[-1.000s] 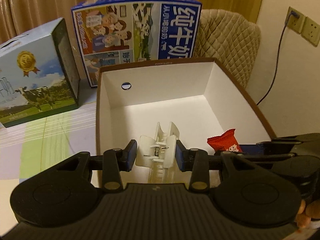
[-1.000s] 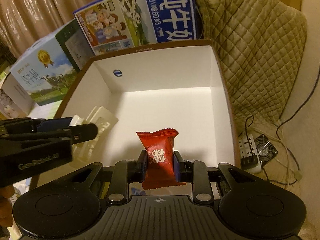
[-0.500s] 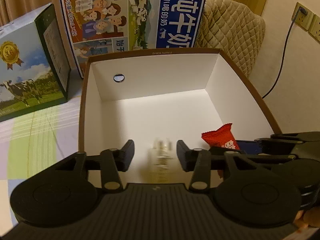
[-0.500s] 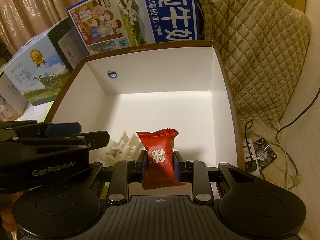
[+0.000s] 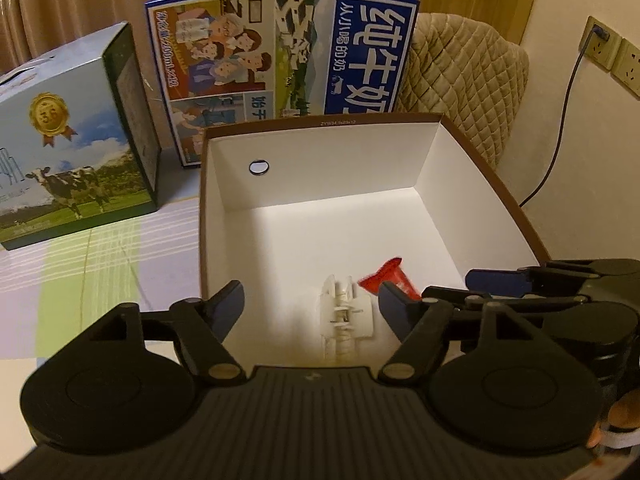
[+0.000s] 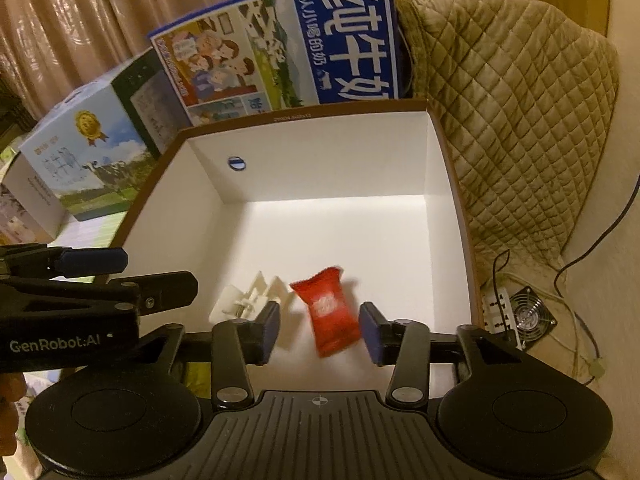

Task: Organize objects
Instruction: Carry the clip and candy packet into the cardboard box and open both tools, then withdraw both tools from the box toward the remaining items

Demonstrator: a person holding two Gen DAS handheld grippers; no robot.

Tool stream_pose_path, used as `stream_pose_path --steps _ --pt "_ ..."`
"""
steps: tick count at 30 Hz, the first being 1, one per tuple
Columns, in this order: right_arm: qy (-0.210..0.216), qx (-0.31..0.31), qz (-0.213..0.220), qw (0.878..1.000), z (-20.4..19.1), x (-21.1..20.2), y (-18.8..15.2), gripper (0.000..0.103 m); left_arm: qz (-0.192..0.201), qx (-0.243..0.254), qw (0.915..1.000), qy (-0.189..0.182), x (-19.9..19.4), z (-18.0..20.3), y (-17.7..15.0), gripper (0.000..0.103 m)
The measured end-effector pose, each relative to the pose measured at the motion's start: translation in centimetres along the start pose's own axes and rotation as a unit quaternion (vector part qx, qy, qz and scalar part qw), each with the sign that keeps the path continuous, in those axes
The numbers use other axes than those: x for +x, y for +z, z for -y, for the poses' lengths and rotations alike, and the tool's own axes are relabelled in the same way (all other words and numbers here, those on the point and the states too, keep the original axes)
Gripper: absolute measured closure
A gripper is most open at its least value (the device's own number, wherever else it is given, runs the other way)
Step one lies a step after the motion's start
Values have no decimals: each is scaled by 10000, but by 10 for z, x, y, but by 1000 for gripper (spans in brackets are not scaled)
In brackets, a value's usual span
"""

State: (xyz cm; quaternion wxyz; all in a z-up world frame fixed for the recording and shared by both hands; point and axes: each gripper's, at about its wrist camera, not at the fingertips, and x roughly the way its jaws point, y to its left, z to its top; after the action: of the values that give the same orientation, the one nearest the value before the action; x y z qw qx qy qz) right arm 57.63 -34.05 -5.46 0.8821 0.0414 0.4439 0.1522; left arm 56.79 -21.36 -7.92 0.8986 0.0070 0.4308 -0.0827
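A white hair clip point(image 5: 346, 316) lies on the floor of the open white box with a brown rim point(image 5: 320, 122), near its front. My left gripper point(image 5: 312, 304) is open above it, holding nothing. A red snack packet point(image 6: 332, 312), blurred, is loose between the wide-open fingers of my right gripper point(image 6: 320, 330), over the box floor. The packet also shows in the left wrist view point(image 5: 386, 278), beside the clip. The clip shows in the right wrist view point(image 6: 250, 298), left of the packet. The box rim shows there too point(image 6: 304, 116).
Two milk cartons stand behind the box: a blue one point(image 5: 280, 60) and a cow-printed one point(image 5: 68, 152) to the left. A quilted chair point(image 6: 512, 128) is at the right, with a cable and small fan point(image 6: 530, 316) below it. A striped cloth point(image 5: 100, 256) covers the table.
Both grippers opened. The left let go of the white clip, which dropped onto the box floor. The right then released the red packet, which is now loose between its fingers.
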Motion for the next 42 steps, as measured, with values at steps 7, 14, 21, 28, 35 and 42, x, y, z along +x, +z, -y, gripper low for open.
stream_pose_path --steps 7,14,21,28,35,42 --pt "41 176 75 9998 -4 -30 -15 51 -32 -66 10000 11 -29 -6 -13 24" --pt "69 341 247 9991 -6 -64 -31 49 -18 -150 9999 -16 -57 -9 -27 19" --pt "122 522 401 9978 -13 -95 -46 46 64 -191 9998 -56 -90 -7 -41 17" --pt "190 581 501 9969 -28 -123 -64 45 201 -281 9994 -23 -125 -6 -57 14" --pt "218 637 558 9962 -44 -145 -82 45 259 -309 9992 -50 -154 -10 -82 14" --pt "190 650 494 9965 -60 -158 -103 45 291 -377 9989 -48 -179 -20 -105 14"
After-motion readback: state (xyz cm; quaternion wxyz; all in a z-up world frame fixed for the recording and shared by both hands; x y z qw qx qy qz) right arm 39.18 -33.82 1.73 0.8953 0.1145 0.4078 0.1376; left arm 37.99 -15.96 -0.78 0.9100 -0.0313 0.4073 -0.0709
